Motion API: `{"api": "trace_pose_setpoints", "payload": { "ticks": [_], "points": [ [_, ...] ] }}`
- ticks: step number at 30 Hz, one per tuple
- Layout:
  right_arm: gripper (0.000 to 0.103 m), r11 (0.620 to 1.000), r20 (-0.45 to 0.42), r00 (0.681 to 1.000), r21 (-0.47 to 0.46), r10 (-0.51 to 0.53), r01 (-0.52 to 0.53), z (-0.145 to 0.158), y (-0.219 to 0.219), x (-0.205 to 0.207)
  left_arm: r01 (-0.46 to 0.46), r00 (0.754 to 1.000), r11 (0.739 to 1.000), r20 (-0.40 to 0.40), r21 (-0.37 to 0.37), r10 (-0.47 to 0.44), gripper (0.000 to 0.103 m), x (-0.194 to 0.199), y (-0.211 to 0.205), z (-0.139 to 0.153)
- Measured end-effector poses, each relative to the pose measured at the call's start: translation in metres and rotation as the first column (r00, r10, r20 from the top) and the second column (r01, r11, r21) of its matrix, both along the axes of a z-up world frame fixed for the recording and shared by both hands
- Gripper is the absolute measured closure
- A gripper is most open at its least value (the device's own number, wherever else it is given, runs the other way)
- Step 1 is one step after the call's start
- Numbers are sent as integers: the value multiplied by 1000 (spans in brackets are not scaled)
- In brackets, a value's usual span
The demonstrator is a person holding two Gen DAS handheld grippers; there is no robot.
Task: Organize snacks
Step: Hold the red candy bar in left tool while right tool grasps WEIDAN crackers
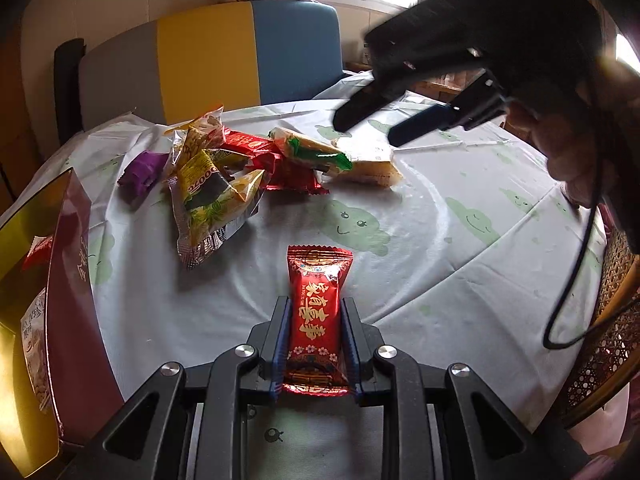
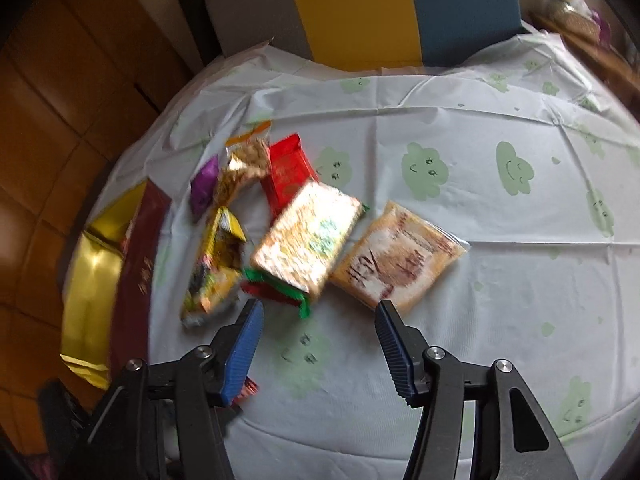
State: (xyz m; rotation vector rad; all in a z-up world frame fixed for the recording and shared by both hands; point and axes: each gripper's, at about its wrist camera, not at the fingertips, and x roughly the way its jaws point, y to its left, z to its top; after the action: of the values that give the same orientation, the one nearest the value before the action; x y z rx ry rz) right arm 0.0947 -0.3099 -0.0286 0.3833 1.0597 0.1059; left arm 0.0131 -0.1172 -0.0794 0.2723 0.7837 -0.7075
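My left gripper (image 1: 315, 308) is shut on a red snack packet (image 1: 318, 312) with gold characters and holds it above the table. A maroon box with a gold inside (image 1: 68, 280) stands open at the left, with packets in it. A pile of snacks (image 1: 224, 168) lies beyond: yellow-green packets, red packets, a purple one (image 1: 142, 172), a green-ended cracker pack (image 1: 312, 150). My right gripper (image 2: 318, 312) is open and empty, above the cracker pack (image 2: 308, 236) and an orange packet (image 2: 400, 256). It also shows in the left wrist view (image 1: 368, 130).
The round table has a white cloth with green cloud faces (image 2: 440, 120). A grey, yellow and blue chair (image 1: 224, 56) stands behind it. A wicker chair (image 1: 612, 320) and a black cable (image 1: 576, 264) are at the right. The box also shows in the right wrist view (image 2: 120, 264).
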Motion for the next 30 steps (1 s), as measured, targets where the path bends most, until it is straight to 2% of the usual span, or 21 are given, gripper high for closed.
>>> {"api": "trace_pose_setpoints", "payload": {
  "ticks": [5,10,12,14,18,21,26,30],
  "points": [
    [44,997,-37,998,50,-58,60,-13,5,34,-3,1000,1000,-11,-16,3,78,2,2,0],
    [44,997,-84,994,5,-71,72,-34,14,59,-5,1000,1000,-7,-19,5,78,1,2,-1],
    [49,998,-66,996,-30,-61,60,-33,18,59,-5,1000,1000,-6,-21,4,78,1,2,-1],
    [54,997,-48,999,-74,-26,22,-26,25,54,-4,1000,1000,-9,-25,4,78,2,3,-1],
    [54,989,-17,999,-142,40,-42,-10,29,30,-5,1000,1000,-5,-26,5,78,2,3,-2],
    [54,981,-35,995,-167,91,-96,-6,29,6,-5,1000,1000,-7,-25,4,78,1,4,-2],
    [54,969,-83,986,-191,142,-156,-15,28,-31,-5,1000,1000,-20,-12,5,79,4,1,1],
    [55,960,-132,979,-210,158,-183,-33,32,-45,-18,998,1000,-61,-6,18,81,9,1,7]
  ]
}}
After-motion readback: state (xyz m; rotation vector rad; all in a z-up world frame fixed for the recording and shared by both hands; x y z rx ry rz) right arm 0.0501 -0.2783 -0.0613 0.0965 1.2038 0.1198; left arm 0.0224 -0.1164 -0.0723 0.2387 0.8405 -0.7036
